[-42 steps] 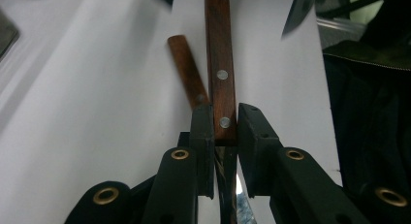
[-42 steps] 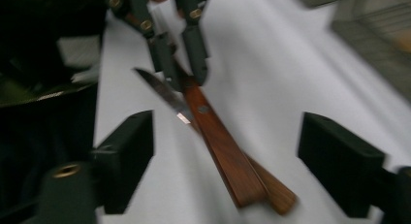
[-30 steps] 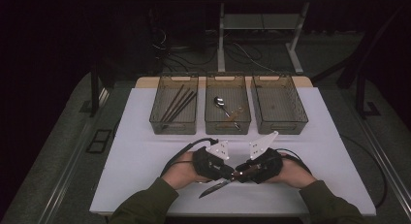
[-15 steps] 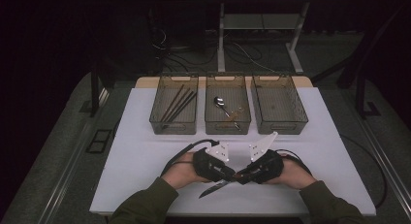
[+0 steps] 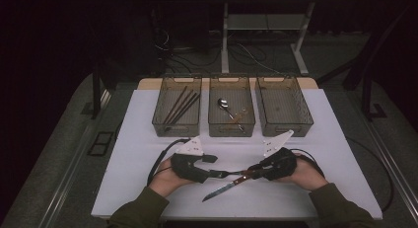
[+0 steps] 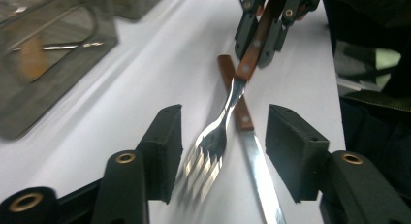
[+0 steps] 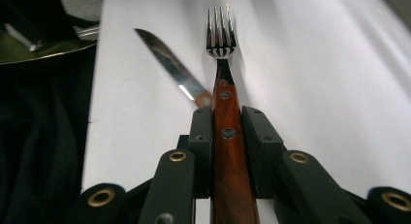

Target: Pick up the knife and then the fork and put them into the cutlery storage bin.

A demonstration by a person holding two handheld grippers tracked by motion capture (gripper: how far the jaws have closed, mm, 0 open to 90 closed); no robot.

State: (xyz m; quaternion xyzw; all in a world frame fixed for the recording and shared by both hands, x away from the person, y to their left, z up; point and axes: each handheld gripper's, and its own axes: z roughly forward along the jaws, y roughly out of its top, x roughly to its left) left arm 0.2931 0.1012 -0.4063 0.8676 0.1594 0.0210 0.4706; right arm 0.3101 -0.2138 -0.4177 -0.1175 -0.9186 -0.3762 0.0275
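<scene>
A fork [image 7: 220,40] with a wooden handle sticks out of my right gripper [image 7: 228,122], whose pads are shut on the handle. In the high view the right gripper [image 5: 255,171] holds the fork [image 5: 235,173] level, tines toward my left gripper [image 5: 215,167]. The left gripper [image 6: 225,136] has just been opening: its jaws stand apart with the fork tines [image 6: 208,156] between them, untouched. A wooden-handled knife [image 5: 222,190] lies on the white table under the fork, and its blade [image 6: 257,170] passes between the left jaws. The knife [image 7: 167,64] lies left of the fork.
Three clear bins stand in a row at the back: the left bin [image 5: 158,120] holds dark chopsticks, the middle bin [image 5: 213,124] a spoon [image 5: 224,104], and the right bin [image 5: 305,120] looks bare. The white table top [image 5: 148,188] ends just behind the person's forearms.
The left gripper has let go of the fork's tines, its jaws have opened, and it has drawn back to the left. The right gripper keeps its hold on the handle.
</scene>
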